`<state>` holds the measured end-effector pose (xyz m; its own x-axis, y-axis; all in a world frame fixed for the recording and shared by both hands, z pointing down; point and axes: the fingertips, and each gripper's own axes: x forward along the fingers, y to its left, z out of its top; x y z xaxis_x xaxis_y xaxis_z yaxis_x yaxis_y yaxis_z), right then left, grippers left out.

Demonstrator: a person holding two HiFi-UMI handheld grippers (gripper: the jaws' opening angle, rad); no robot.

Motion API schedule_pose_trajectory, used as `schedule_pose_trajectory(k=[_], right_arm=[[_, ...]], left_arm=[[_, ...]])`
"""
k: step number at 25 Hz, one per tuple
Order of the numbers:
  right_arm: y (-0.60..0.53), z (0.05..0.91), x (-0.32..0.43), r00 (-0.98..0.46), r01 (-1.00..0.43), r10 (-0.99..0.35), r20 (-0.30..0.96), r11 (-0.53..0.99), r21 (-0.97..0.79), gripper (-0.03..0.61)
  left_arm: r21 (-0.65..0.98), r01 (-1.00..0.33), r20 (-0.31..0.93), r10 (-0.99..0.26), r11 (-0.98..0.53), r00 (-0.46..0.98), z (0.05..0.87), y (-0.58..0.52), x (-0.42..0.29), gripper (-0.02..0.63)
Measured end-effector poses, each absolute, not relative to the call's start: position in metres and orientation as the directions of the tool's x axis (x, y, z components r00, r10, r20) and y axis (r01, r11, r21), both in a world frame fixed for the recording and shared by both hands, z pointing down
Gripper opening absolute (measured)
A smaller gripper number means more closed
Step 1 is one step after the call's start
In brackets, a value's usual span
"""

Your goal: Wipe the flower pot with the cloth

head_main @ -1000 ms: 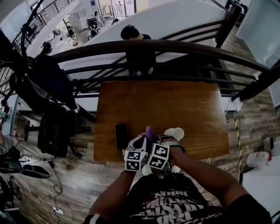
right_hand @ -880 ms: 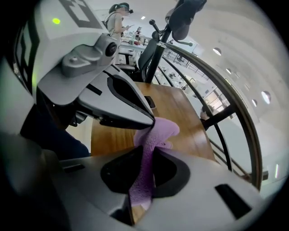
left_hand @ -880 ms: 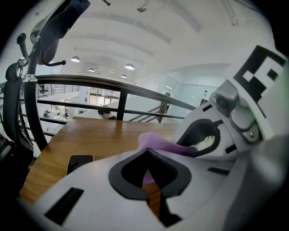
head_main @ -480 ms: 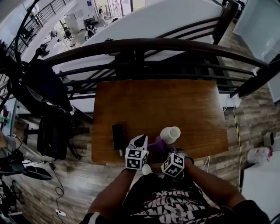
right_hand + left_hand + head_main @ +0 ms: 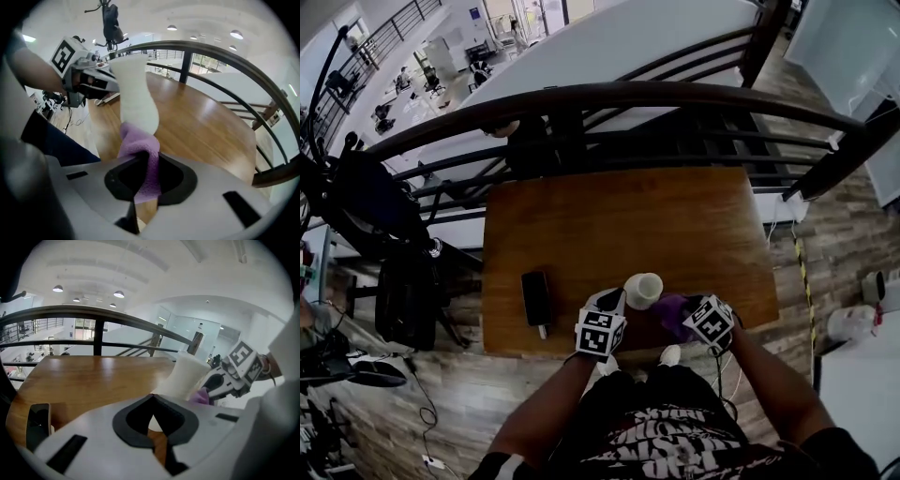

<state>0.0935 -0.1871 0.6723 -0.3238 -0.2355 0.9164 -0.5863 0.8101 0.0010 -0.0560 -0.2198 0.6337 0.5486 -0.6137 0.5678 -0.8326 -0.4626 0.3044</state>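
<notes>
The white flower pot (image 5: 643, 289) stands on the wooden table (image 5: 609, 216) near its front edge. My left gripper (image 5: 614, 302) sits against the pot's left side. In the left gripper view its jaws (image 5: 153, 401) are together, with nothing between them, and the pot (image 5: 187, 376) rises just beyond the tips. My right gripper (image 5: 684, 315) is on the pot's right, shut on the purple cloth (image 5: 671, 310). In the right gripper view the cloth (image 5: 136, 143) runs from between the right gripper's jaws (image 5: 143, 161) up against the pot's (image 5: 136, 93) near end.
A black phone (image 5: 534, 298) lies on the table left of my left gripper. A dark curved railing (image 5: 619, 94) runs behind the table's far edge. Dark bags and a stand (image 5: 403, 281) are on the floor to the left.
The right gripper carried the cloth from the pot's left side round the front to its right side. The left gripper moved right, up to the pot.
</notes>
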Motion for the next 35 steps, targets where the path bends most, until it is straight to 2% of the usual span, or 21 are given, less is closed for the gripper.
schedule_pose_trajectory(k=[7,13,18,20,23,26,28,31,35], right_arm=[[-0.266,0.653,0.067,-0.495,-0.591,-0.246,0.833,0.799,-0.115,0.041],[-0.302,0.642,0.023,-0.657,-0.51,-0.163,0.736,0.815,-0.274,0.041],[-0.313,0.635,-0.004,-0.727,-0.469,-0.114,0.677,0.802,-0.37,0.041],[-0.321,0.631,-0.01,-0.744,-0.481,-0.142,0.653,0.792,-0.376,0.041],[-0.345,0.615,-0.007,-0.758,-0.56,-0.286,0.586,0.746,-0.361,0.041],[-0.367,0.587,0.026,-0.713,-0.691,-0.5,0.492,0.623,-0.367,0.041],[-0.37,0.579,0.072,-0.618,-0.781,-0.602,0.505,0.54,-0.313,0.041],[-0.353,0.601,0.146,-0.467,-0.865,-0.626,0.625,0.469,-0.177,0.041],[-0.304,0.658,0.223,-0.264,-0.942,-0.568,0.779,0.326,-0.082,0.041]], left_arm=[[0.339,-0.845,0.587,-0.61,-0.413,0.533,0.636,-0.227,-0.048,0.002],[0.33,-0.858,0.592,-0.622,-0.394,0.513,0.635,-0.235,-0.043,0.002],[0.317,-0.869,0.586,-0.642,-0.38,0.495,0.629,-0.235,-0.038,0.002],[0.314,-0.87,0.586,-0.643,-0.381,0.493,0.628,-0.236,-0.035,0.002],[0.308,-0.87,0.581,-0.648,-0.385,0.492,0.628,-0.234,-0.038,0.002],[0.315,-0.87,0.574,-0.654,-0.38,0.493,0.627,-0.226,-0.05,0.002],[0.327,-0.865,0.571,-0.65,-0.38,0.502,0.627,-0.223,-0.053,0.002],[0.34,-0.865,0.572,-0.648,-0.369,0.502,0.632,-0.22,-0.058,0.002],[0.35,-0.857,0.583,-0.628,-0.378,0.515,0.644,-0.212,-0.068,0.002]])
